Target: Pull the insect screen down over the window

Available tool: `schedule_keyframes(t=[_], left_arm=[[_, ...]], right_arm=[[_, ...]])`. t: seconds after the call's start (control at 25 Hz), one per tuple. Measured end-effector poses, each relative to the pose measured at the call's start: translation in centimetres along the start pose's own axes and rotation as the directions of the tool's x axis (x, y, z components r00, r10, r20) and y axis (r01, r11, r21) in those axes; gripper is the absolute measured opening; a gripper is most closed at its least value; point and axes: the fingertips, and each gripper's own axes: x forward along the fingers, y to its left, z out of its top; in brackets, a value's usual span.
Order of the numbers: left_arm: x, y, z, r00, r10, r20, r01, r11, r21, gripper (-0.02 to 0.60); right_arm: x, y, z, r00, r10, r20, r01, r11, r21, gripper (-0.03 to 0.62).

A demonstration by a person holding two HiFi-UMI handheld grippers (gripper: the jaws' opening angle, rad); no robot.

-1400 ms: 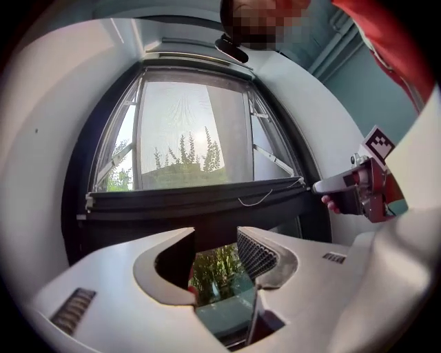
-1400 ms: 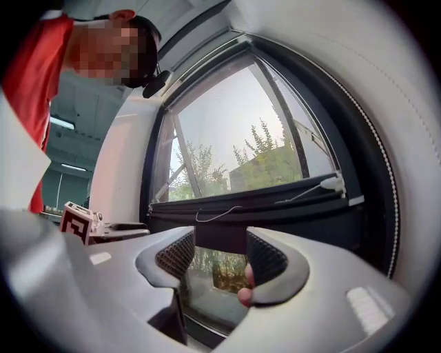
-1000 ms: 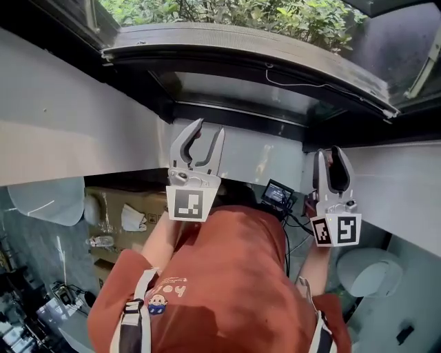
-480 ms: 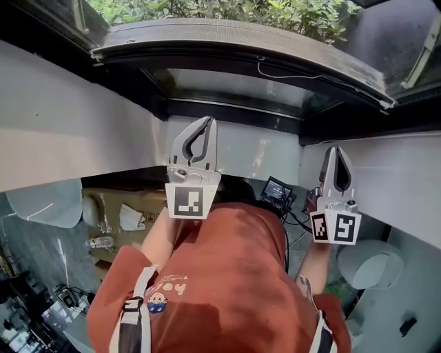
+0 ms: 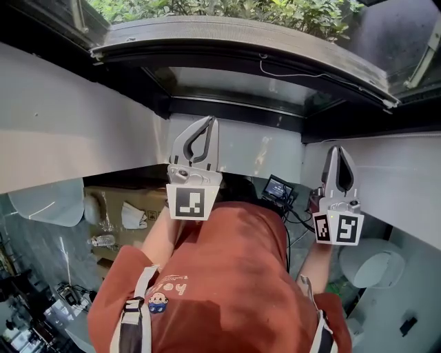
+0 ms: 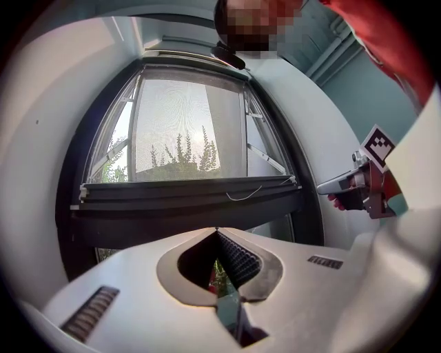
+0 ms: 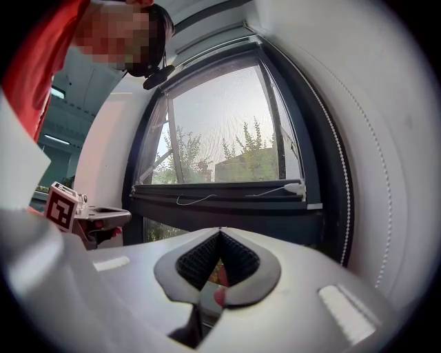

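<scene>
Two grippers are held up side by side in front of a person's red shirt (image 5: 227,276), both pointing level towards the window (image 6: 69,172). The left gripper (image 5: 211,123) has its jaws pressed tip to tip, having just closed the last little way, and its own view shows nothing caught between them. The right gripper (image 5: 335,149), well apart from it on the person's right, is likewise clamped tight on nothing. Both stand clear of the window, and in the head view their tips lie over the white wall (image 5: 255,148) under it. Farther on, a dark bar (image 6: 186,192) runs across the window from side to side, with a thin white cord (image 6: 244,195) lying along it. Above that bar is the screen (image 6: 186,131): grey mesh covers the upper pane from the top of the frame down to the bar. Under the bar a lower pane (image 7: 162,231) shows leaves; whether mesh covers it cannot be told. A bead chain (image 7: 347,207) hangs down the wall at the window's right edge. Beyond the glass stand green plants (image 5: 227,10) and a pale building (image 7: 238,165) under a bright sky.
</scene>
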Motion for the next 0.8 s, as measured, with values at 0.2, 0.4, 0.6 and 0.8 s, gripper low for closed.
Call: schedule_keyframes(t=[0.2,0.4,0.6,0.8], left_arm=[[0.04,-0.15,0.27,1.0,-0.004,0.018,0.004,1.0,-0.003,0.006],[0.01,-0.31,0.18,1.0,-0.011,0.008,0.011,1.0,0.0,0.006],[-0.02,-0.28,0.22,1.0,-0.015,0.012,0.015,1.0,0.012,0.006],[-0.05,-0.03,0.18,1.0,-0.007,0.02,0.007,1.0,-0.011,0.006]], right_arm=[[-0.23,-0.11,-0.13,1.0,-0.003,0.0,0.003,1.0,0.0,0.009],[-0.33,-0.11,-0.03,1.0,-0.004,0.0,0.004,1.0,-0.004,0.009],[-0.24,0.11,-0.27,1.0,-0.003,-0.003,0.003,1.0,-0.011,0.009],[-0.01,0.37,-0.31,1.0,0.0,-0.002,0.0,1.0,-0.015,0.009]])
